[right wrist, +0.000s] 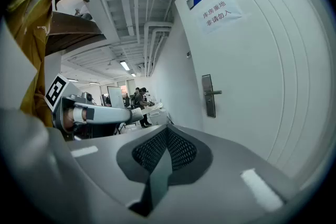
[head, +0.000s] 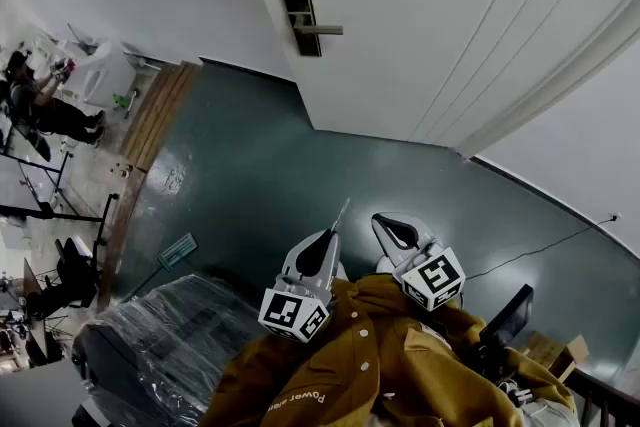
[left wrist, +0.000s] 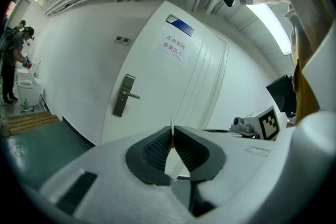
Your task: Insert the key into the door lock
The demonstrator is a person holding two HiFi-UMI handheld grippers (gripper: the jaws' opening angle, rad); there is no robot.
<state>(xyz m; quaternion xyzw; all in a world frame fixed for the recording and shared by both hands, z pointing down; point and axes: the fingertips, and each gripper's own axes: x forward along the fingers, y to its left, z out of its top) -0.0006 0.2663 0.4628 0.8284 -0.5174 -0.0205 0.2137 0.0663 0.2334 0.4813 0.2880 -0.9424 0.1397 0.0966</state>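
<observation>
A white door [head: 430, 25] carries a dark lock plate with a lever handle [head: 300, 19], also visible in the left gripper view [left wrist: 124, 95] and the right gripper view [right wrist: 209, 95]. My left gripper [head: 330, 237] [left wrist: 172, 136] is shut on a thin silver key [left wrist: 171, 129]. The key's tip [head: 343, 211] points toward the door, well short of the lock. Beside it my right gripper [head: 385, 225] [right wrist: 167, 134] is shut with nothing in it. Both grippers hang low over the dark green floor [head: 300, 185], close to my yellow jacket [head: 390, 365].
A paper sign [left wrist: 174, 46] is stuck high on the door. A wooden step [head: 150, 125] and a person [head: 40, 100] at white fixtures are far left. A plastic-wrapped bundle [head: 160, 345] lies at lower left. A cable [head: 540, 245] and a cardboard box [head: 555, 350] are on the right.
</observation>
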